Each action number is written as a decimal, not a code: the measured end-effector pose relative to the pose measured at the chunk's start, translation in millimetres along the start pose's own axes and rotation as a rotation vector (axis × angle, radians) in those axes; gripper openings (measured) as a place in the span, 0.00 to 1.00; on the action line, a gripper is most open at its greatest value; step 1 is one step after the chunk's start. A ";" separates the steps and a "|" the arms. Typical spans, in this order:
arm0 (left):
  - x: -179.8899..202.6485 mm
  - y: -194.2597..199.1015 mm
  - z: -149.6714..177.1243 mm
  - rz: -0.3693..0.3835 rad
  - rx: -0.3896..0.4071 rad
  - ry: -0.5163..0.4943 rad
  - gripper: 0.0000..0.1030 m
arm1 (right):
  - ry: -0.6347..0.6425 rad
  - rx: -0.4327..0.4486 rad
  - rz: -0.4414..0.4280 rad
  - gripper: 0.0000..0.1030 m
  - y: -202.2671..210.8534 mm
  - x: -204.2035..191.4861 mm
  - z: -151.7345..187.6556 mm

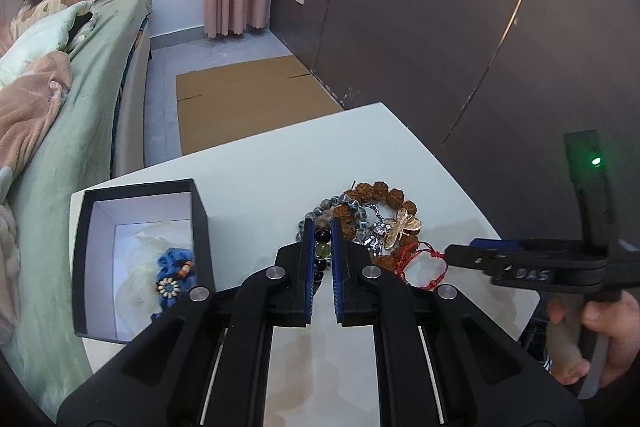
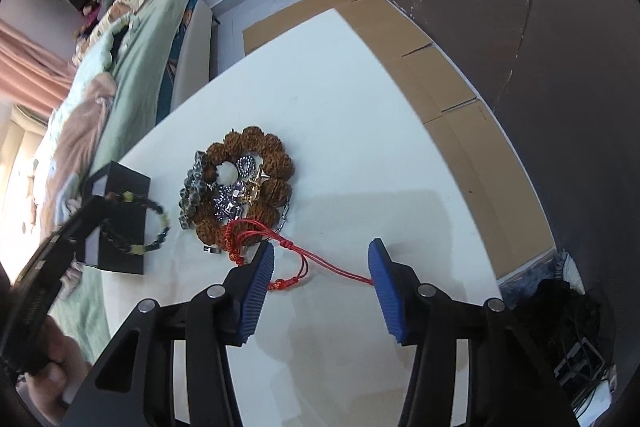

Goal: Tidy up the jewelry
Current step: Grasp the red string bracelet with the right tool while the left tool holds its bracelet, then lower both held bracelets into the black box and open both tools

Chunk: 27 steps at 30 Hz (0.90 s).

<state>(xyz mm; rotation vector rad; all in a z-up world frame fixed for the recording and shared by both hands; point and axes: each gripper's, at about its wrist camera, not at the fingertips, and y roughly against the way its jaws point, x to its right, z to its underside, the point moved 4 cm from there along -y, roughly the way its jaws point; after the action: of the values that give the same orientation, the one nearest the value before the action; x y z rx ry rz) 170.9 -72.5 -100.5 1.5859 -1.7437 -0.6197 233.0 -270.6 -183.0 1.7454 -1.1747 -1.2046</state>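
My left gripper (image 1: 321,227) is shut on a dark beaded bracelet with pale green beads (image 1: 322,250). In the right wrist view the bracelet (image 2: 154,227) hangs from it above the table, beside the black box (image 2: 120,211). The box (image 1: 140,259) is open and holds a blue beaded piece (image 1: 174,273). A jewelry pile lies on the white table (image 1: 280,167): a large brown seed bracelet (image 2: 256,183), grey bead strand (image 2: 192,193), silver pieces (image 2: 230,203), a gold bee brooch (image 1: 404,225) and a red cord bracelet (image 2: 280,251). My right gripper (image 2: 322,253) is open, straddling the red cord.
A bed with green and pink bedding (image 1: 60,115) lies to the left of the table. Flattened cardboard (image 1: 248,99) covers the floor beyond the far table edge. A dark panelled wall (image 1: 440,7) runs along the right. Cables and clutter (image 2: 572,347) sit off the table's right corner.
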 end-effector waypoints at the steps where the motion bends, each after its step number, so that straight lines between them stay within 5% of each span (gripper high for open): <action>1: -2.3 3.5 -0.4 0.003 0.005 0.004 0.08 | 0.007 -0.006 0.008 0.47 -2.8 -1.9 0.6; 9: -16.8 32.4 -1.5 0.005 0.046 0.032 0.08 | 0.116 -0.001 0.164 0.30 -12.5 -17.7 5.4; 12: -20.0 41.0 -1.5 0.005 0.058 0.036 0.08 | 0.149 0.005 0.200 0.09 -14.6 -23.0 7.2; 13: -21.1 43.6 -1.2 0.006 0.062 0.039 0.08 | 0.152 0.002 0.192 0.02 -15.0 -24.2 7.8; 19: -32.8 60.3 6.7 0.012 0.078 0.073 0.08 | 0.161 0.035 0.130 0.01 -1.8 -35.1 10.8; 27: -51.0 85.2 5.1 -0.016 0.131 0.107 0.08 | 0.115 0.124 -0.119 0.01 37.4 -55.4 11.2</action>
<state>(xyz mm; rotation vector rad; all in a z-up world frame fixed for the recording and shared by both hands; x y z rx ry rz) 112.0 -10.9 -49.4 1.6915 -1.7237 -0.4271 203.1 -231.9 -136.0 1.9742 -1.1114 -1.1029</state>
